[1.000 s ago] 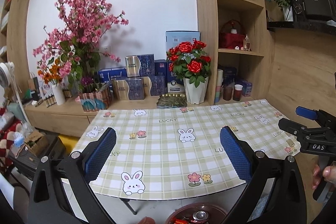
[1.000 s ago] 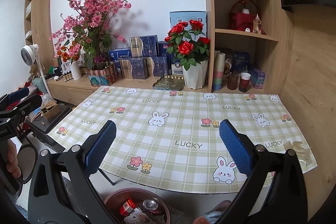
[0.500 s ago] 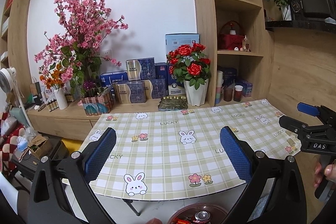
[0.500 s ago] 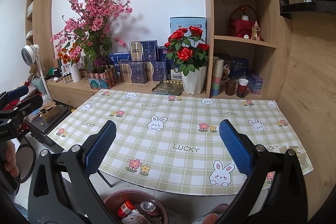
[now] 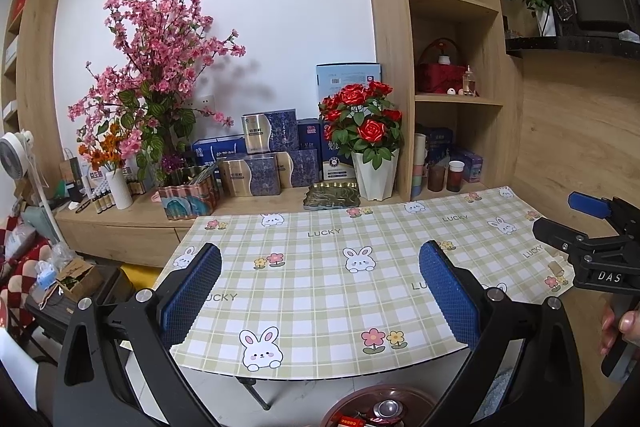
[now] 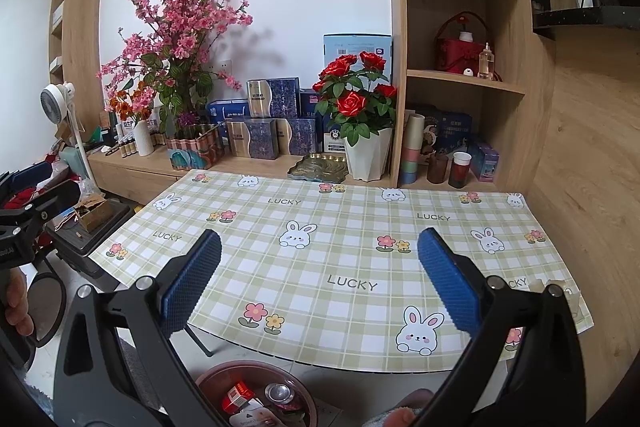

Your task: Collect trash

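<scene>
Left gripper (image 5: 320, 291): held above near edge of tabletop (image 5: 320, 307), fingers spread wide, nothing between blue pads (image 5: 192, 291). Also visible at far left of right wrist view (image 6: 36, 203), gripped by a hand (image 6: 16, 303).

Tabletop: covered with green checked cloth printed with rabbits, flowers and "LUCKY". Cloth surface bare apart from a small clear scrap (image 6: 560, 289) at right near corner; nature of scrap cannot be told.

Bin (image 6: 256, 395): round, reddish-brown, on floor below near edge of tabletop, between the two grippers. Contents: red packet (image 6: 238, 393), crushed can (image 6: 280, 393), further wrappers. Same bin partly visible at bottom edge of left wrist view (image 5: 384, 407).

Behind tabletop, left to right on low shelf: white fan (image 5: 14, 155), white vase (image 5: 119, 189) with orange flowers, pink blossom arrangement (image 5: 160, 59) in patterned box, stack of blue-and-gold boxes (image 5: 268, 155), dark tray (image 5: 332, 195), red roses (image 5: 360, 123) in white pot, then stacked cups (image 5: 418, 163) and two tumblers inside shelving unit.

Right gripper (image 6: 320, 287): held above near edge of tabletop, fingers spread wide, nothing between pads. Also visible at right of left wrist view (image 5: 580, 223), marked "DAS", held by a hand (image 5: 624, 327).
</scene>
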Motion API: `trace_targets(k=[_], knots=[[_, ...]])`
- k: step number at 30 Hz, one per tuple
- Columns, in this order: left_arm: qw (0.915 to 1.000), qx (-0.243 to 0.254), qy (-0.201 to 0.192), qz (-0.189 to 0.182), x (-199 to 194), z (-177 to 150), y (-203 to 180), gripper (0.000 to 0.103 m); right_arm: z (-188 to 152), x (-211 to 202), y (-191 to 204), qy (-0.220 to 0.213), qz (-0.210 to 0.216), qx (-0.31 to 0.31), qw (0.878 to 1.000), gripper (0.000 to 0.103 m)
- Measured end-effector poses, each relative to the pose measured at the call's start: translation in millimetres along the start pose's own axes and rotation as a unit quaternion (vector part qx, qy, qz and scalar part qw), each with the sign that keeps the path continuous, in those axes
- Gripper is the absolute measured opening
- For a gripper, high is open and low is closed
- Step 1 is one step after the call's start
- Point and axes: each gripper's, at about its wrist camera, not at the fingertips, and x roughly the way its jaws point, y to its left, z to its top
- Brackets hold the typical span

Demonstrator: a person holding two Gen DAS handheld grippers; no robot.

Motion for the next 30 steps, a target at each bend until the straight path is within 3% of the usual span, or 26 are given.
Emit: trace_targets(k=[30], knots=[[0.9998, 0.005, 0.013, 0.014, -2.5, -2.0, 2.8, 0.097, 0.1, -2.8, -1.1, -0.001, 0.001, 0.0, 1.0, 0.097]])
